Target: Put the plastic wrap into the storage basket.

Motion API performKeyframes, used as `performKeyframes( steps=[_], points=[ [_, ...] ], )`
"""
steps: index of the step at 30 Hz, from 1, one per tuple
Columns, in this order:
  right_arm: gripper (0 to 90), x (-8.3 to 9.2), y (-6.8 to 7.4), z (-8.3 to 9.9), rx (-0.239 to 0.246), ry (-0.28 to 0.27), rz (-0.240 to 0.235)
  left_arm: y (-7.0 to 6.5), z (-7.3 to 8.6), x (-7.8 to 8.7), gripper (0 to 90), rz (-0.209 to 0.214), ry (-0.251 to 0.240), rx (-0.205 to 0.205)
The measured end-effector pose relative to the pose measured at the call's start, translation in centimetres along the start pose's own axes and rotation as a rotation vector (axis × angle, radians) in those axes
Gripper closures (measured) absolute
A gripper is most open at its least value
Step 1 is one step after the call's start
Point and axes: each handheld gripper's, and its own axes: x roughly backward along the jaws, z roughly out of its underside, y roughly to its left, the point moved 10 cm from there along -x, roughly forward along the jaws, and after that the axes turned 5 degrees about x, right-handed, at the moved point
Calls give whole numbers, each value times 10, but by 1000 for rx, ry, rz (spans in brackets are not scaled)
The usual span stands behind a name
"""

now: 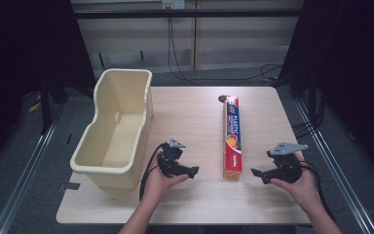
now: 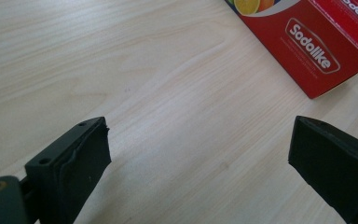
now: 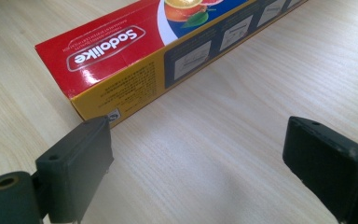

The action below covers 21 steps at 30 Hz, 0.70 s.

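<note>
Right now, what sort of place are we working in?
Probably a lab data-recording station, not a home: a bare wooden table between dark curtains, cables trailing on the floor behind, with only a bin and a wrap box set out.

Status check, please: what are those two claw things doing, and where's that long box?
Left gripper open, right gripper open, both empty. Plastic wrap box flat on table between them. Nothing in the way.

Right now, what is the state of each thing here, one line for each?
Cream bin: upright, open top, looks empty.
Plastic wrap box: lying flat on the table, closed, not held.
Left gripper: open, holding nothing.
Right gripper: open, holding nothing.
</note>
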Motion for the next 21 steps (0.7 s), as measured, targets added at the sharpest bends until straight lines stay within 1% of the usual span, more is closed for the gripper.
performKeyframes(
  steps=[2, 3, 4, 6, 8, 9, 10, 11, 12, 13, 14, 16, 17, 18, 21],
  points=[
    [81, 0, 0, 1, -2, 4, 1, -1, -6, 0, 50, 1, 16, -9],
    [75, 1, 0, 1, 1, 5, 3, -2, -9, -1, 50, 2, 19, -3],
    [76, 0, 0, 1, 5, 7, 2, -5, -14, -2, 50, -1, 12, 2],
    [79, 1, 0, 3, 12, 14, 15, -10, -22, -5, 50, 10, 16, -2],
    [80, 2, 0, 2, 17, 11, 12, -15, -31, -8, 50, 5, 17, -13],
    [79, 2, 0, 2, 19, 2, 13, -19, -36, -11, 50, 19, 9, -3],
    [80, 3, 0, 2, 14, 5, 12, -22, -42, -14, 50, 20, 12, -13],
    [80, 4, -1, 2, 11, 7, 15, -25, -45, -16, 50, 22, 3, -3],
    [79, 4, -1, 2, 17, 2, 14, -28, -49, -19, 50, 25, 4, -2],
    [79, 4, -1, 3, 13, 3, 16, -30, -51, -20, 50, 28, 11, -13],
    [79, 5, -2, 3, 10, 4, 21, -33, -56, -23, 50, 33, 12, -7],
    [78, 7, -3, 4, 0, -3, 18, -38, -63, -29, 50, 43, 6, -9],
    [78, 7, -4, 4, -7, -5, 22, -40, -65, -32, 50, 49, 7, -4],
    [77, 8, -4, 5, -6, -3, 18, -42, -66, -34, 50, 44, 12, -4],
    [76, 9, -6, 7, -12, 1, 34, -50, -73, -45, 50, 56, 13, -5]
  ],
)
